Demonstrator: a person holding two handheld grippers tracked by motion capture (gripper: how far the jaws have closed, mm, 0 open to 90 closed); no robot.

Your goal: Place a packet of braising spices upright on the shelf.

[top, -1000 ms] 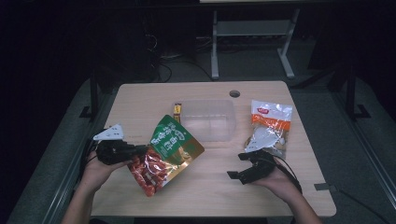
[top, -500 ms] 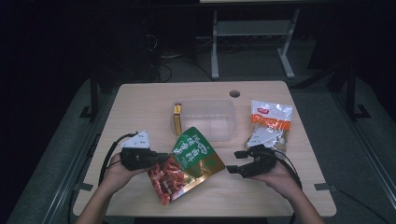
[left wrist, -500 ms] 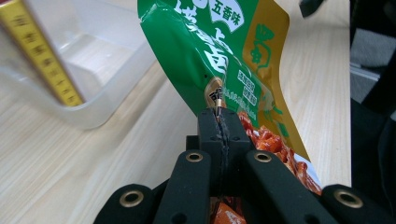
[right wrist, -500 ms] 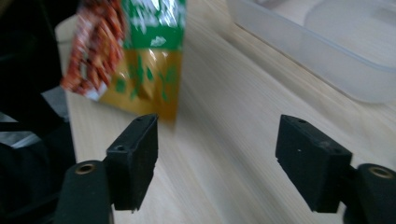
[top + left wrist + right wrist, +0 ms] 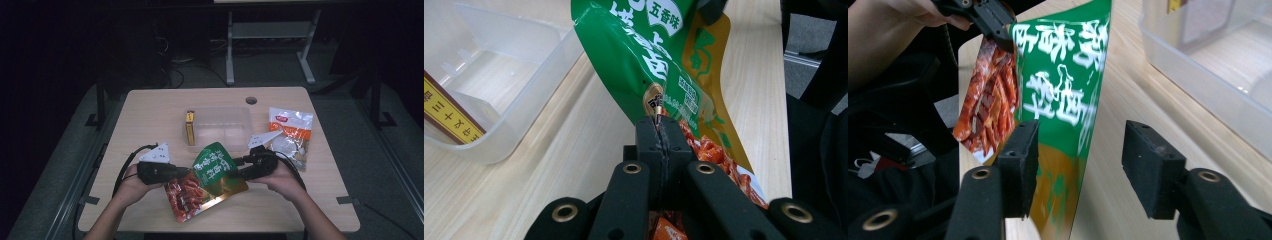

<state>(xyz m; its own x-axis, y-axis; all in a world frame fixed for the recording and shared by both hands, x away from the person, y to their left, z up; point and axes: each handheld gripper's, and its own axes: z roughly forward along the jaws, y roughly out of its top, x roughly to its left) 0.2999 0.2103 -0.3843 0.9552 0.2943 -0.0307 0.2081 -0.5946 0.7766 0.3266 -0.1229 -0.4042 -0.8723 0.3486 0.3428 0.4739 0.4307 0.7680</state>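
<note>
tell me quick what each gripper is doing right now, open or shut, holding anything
Left gripper: shut on the edge of the green snack bag.
Right gripper: open, jaws have just been closing, the bag's other edge between them, pads not yet pressing.

We see a wooden table with a clear plastic container at its middle and a yellow packet standing against its left wall. A white and orange bag lies to the right. Near the front edge, the left gripper pinches the left edge of a green and red snack bag, held tilted. The right gripper, its jaws just closing, meets the bag's right edge.
</note>
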